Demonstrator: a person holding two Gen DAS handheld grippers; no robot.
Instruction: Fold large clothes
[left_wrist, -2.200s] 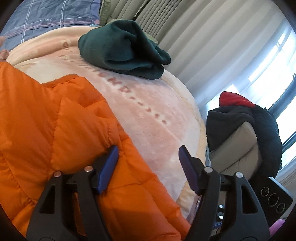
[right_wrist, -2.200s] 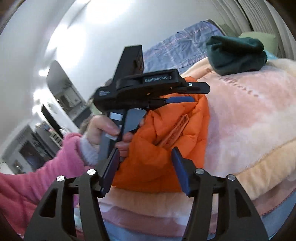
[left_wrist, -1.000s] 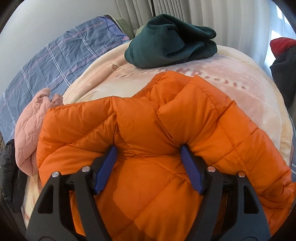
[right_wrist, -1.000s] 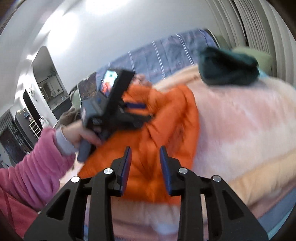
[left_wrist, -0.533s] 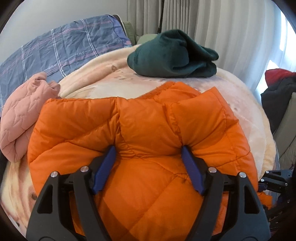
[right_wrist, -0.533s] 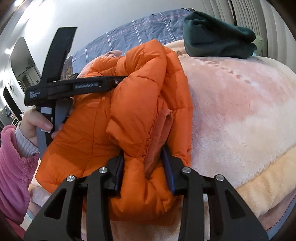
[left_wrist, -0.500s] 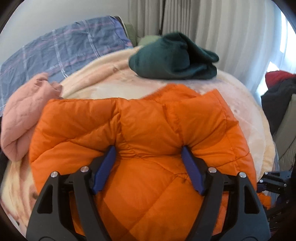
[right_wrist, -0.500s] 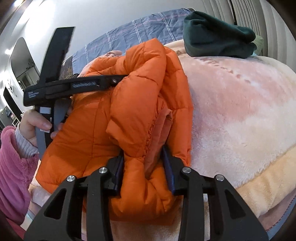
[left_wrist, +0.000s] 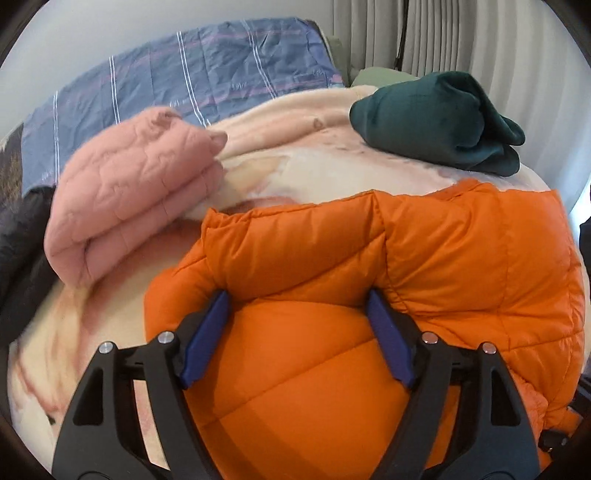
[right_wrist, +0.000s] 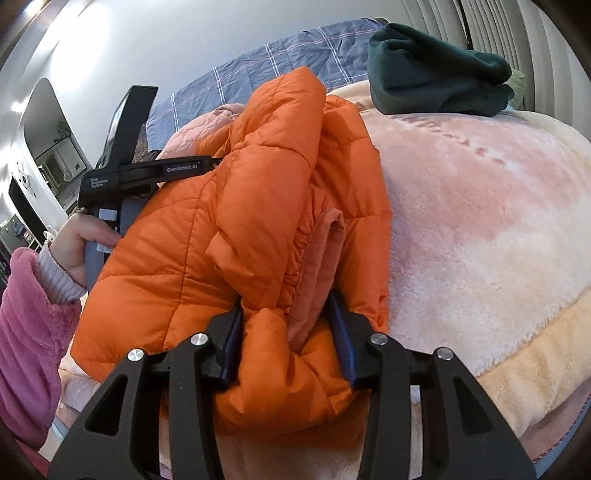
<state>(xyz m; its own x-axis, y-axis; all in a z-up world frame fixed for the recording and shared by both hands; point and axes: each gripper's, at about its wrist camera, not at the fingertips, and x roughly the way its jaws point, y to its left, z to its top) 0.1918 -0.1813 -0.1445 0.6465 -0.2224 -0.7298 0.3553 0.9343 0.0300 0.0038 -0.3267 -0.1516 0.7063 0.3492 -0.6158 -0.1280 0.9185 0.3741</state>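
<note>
Between both your grippers lies the orange jacket (left_wrist: 424, 258): left gripper (left_wrist: 297, 332) jaws spread wide, right gripper (right_wrist: 286, 328) jaws apparently loosening around its bunched edge.

The bed (left_wrist: 325, 173) is covered by a fleecy blanket (right_wrist: 480, 229) in pale pink and cream, with a peach band along its near edge and faint lettering running across it toward the far side. Beyond the blanket lies a blue-grey checked sheet (left_wrist: 207, 70) with thin white and pink lines. An orange puffer jacket (left_wrist: 443, 258) lies bunched on the near part of the blanket. A folded pink quilted garment (left_wrist: 136, 195) rests at its left, just beside the jacket. A dark green bundle of cloth (left_wrist: 439, 122) sits well apart, toward the far right. At the left edge something dark, perhaps another garment, is too cut off to tell.
</note>
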